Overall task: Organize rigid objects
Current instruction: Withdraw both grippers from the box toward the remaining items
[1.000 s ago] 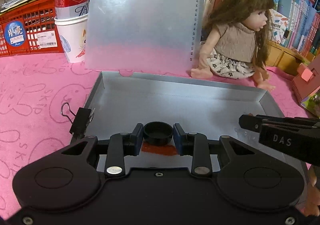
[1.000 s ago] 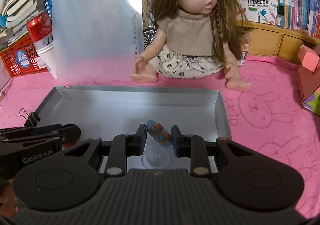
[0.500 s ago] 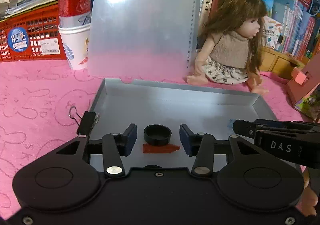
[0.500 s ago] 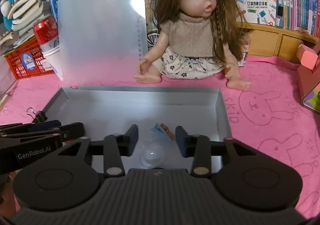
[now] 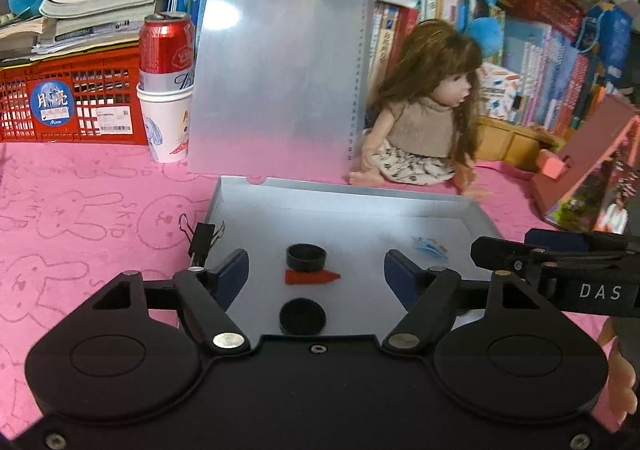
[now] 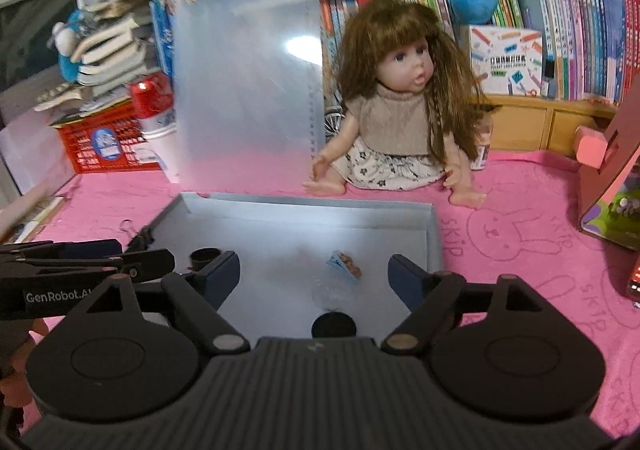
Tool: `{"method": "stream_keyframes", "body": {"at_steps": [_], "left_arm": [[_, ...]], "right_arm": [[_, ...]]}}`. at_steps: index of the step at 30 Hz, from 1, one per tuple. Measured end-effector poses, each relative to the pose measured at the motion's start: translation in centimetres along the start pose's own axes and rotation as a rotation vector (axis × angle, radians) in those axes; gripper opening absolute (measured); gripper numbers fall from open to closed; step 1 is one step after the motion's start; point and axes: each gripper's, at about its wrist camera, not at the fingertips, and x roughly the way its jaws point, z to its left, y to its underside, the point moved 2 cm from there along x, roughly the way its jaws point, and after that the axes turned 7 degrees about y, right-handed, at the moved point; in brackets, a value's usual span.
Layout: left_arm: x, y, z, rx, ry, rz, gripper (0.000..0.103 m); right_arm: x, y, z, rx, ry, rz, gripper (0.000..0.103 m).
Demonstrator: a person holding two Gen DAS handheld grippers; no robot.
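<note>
Lying between the left gripper's (image 5: 316, 276) just-opened jaws, untouched: a black cap (image 5: 306, 257) and orange piece (image 5: 312, 277) in the grey tray (image 5: 360, 210). The right gripper's (image 6: 314, 274) jaws, likewise just opened, frame a blue card (image 6: 344, 265). Beyond sits a doll (image 6: 400, 122).

Pink bunny-print cloth (image 5: 80, 210) and what we see lying on it

On it we see a shallow grey tray (image 5: 472, 210) in the middle, a black binder clip (image 5: 202, 240) at its left edge, a seated doll (image 6: 396, 130) just behind it, a white paper cup (image 5: 166, 126) and a red plastic crate (image 5: 68, 102) at the back left, and a pink cardboard house (image 5: 592, 174) at the right.
</note>
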Motion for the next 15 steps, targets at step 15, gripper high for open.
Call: {"method": "stream_keyframes", "body": {"at_steps": [15], "left_arm": [[-6.2, 3.5, -1.6, 0.023, 0.093, -0.022, 0.078]], "right_arm": [[-7.1, 2.6, 1.2, -0.115, -0.03, -0.111, 0.102]]}}
